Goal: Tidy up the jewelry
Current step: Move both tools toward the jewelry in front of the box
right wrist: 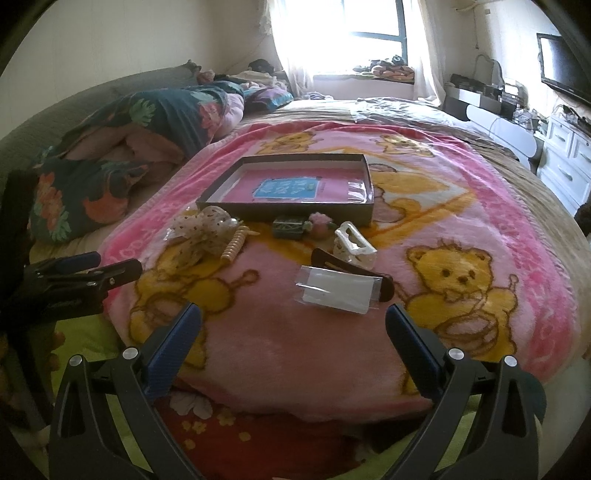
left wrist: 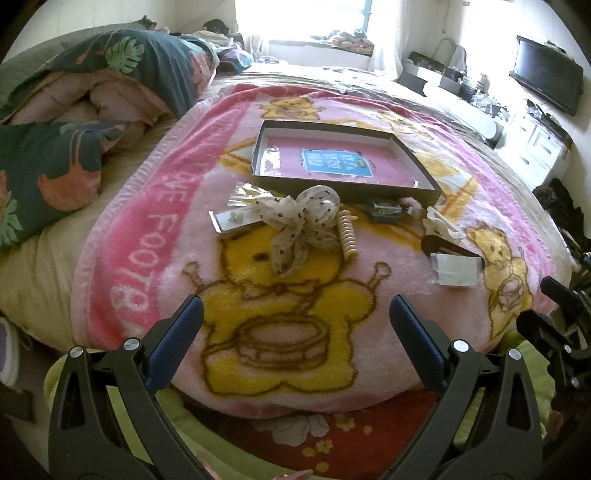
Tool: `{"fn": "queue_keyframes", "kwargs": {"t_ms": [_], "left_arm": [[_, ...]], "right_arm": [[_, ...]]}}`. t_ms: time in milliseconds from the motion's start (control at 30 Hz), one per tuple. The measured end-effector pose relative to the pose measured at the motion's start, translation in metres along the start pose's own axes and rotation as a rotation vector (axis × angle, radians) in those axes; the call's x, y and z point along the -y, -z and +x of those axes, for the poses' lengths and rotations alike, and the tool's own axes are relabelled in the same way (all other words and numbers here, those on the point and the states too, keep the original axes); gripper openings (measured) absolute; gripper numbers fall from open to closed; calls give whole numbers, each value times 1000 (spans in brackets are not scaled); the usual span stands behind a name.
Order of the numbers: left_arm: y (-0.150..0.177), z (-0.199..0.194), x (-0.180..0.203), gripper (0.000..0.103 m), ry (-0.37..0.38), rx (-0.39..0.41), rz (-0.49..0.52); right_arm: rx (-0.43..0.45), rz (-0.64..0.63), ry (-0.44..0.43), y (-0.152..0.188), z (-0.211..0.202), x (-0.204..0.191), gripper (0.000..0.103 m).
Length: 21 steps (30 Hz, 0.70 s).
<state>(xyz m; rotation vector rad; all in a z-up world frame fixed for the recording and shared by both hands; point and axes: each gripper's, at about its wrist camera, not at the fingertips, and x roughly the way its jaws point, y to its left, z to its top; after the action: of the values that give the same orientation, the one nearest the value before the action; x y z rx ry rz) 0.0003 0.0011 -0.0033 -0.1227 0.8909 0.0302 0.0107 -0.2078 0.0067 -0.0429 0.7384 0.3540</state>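
Observation:
An open dark box (left wrist: pixel 424 184) (right wrist: pixel 288 214) with a pink floor lies on the pink bear blanket. In front of it lie a dotted bow (left wrist: pixel 299 221) (right wrist: pixel 201 229), a cream spiral hair tie (left wrist: pixel 347 236) (right wrist: pixel 233 245), a small dark square box (left wrist: pixel 382 210) (right wrist: pixel 290 227), a white claw clip (left wrist: pixel 441 223) (right wrist: pixel 352 245), a dark brown clip (left wrist: pixel 448 249) (right wrist: pixel 386 286) and a clear packet (left wrist: pixel 456 271) (right wrist: pixel 338 290). My left gripper (left wrist: pixel 295 317) and right gripper (right wrist: pixel 293 323) are open and empty, near the blanket's front edge. The left gripper also shows at the left of the right wrist view (right wrist: pixel 110 267).
A flowered quilt (left wrist: pixel 74 110) is bunched at the left of the bed. A white dresser (right wrist: pixel 569 162) and a TV (left wrist: pixel 546 79) stand at the right. The window (right wrist: pixel 369 22) is behind the bed. Green and red bedding (left wrist: pixel 332 424) lies below the blanket's edge.

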Motion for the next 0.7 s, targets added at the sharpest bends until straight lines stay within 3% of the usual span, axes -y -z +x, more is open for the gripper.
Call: {"fn": "queue_keyframes", "kwargs": {"t_ms": [200, 467, 700], "left_arm": [[1, 4, -12, 94, -10, 36, -23], [-3, 11, -35, 94, 73, 51, -131], [-13, 21, -54, 94, 10, 1, -145]], "right_arm": [[-9, -16, -21, -2, 7, -5, 99], [-20, -28, -46, -9, 16, -9, 99], [-33, -38, -67, -22, 28, -7, 99]]}}
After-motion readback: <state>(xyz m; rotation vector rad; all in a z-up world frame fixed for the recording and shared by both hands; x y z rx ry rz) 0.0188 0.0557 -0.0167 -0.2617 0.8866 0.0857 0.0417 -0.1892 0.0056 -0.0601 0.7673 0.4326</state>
